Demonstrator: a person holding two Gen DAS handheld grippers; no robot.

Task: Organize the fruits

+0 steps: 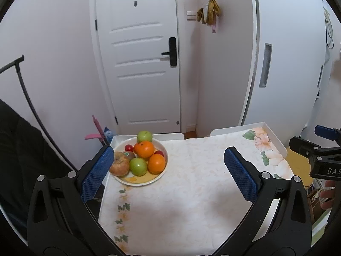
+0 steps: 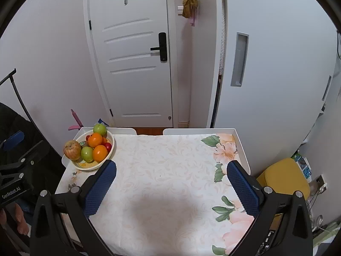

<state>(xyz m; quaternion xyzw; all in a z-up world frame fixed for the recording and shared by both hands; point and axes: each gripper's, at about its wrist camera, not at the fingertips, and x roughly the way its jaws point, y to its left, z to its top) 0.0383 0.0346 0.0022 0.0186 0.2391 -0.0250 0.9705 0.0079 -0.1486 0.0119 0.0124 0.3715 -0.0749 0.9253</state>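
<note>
place: home entryway | signs: white panelled door (image 2: 132,64) with black lever handle (image 2: 161,47) beyond the jaws | floral-cloth desk (image 2: 170,170) | white ceramic fruit bowl (image 2: 110,149) left of the jaws

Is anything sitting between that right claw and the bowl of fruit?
Nothing visible. Only bare flowered tablecloth lies between the open right claw and the fruit bowl at the table's far left corner.

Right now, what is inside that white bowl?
The white bowl holds two oranges, two green apples, a brownish apple, a kiwi and small red fruits. Anything beneath them is covered.
</note>
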